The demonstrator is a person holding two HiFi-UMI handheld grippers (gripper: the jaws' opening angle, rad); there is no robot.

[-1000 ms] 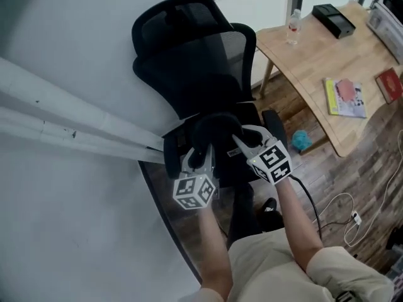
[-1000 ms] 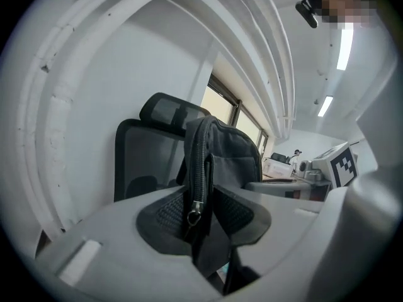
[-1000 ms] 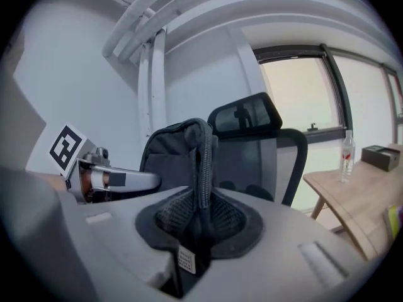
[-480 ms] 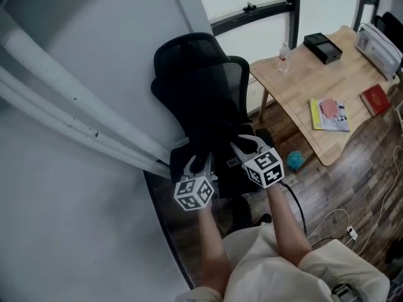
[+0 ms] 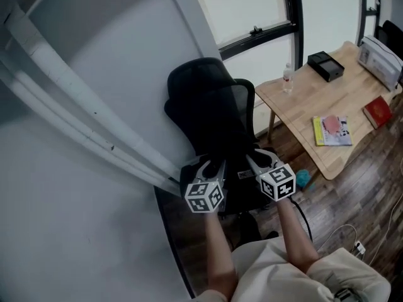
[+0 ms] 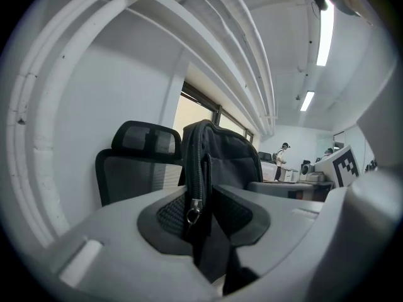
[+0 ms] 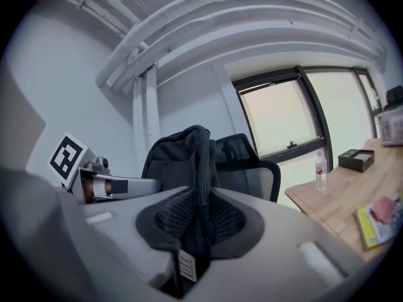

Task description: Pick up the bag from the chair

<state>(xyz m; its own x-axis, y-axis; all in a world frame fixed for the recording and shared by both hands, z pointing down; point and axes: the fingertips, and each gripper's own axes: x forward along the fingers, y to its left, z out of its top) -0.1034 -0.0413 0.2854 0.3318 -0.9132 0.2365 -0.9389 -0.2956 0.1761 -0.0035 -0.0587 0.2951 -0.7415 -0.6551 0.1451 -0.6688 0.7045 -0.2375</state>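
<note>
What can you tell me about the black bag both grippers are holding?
The bag is a black fabric backpack, rounded on top, with a zip running along its edge and a metal pull. It hangs upright, in front of the mesh-backed office chair. The left gripper pinches its zipped edge; the right gripper is shut on another edge with a small label. Whether its bottom touches the chair isn't visible.

Black cloth backpack [image 6: 236,159]: matt woven fabric, metal zip pull [image 6: 191,218]. Black office chair [image 5: 217,112]: mesh back. Pale wooden table [image 5: 302,102], right: smooth. Dark plank floor [image 5: 371,175]: wood, slight sheen.
</note>
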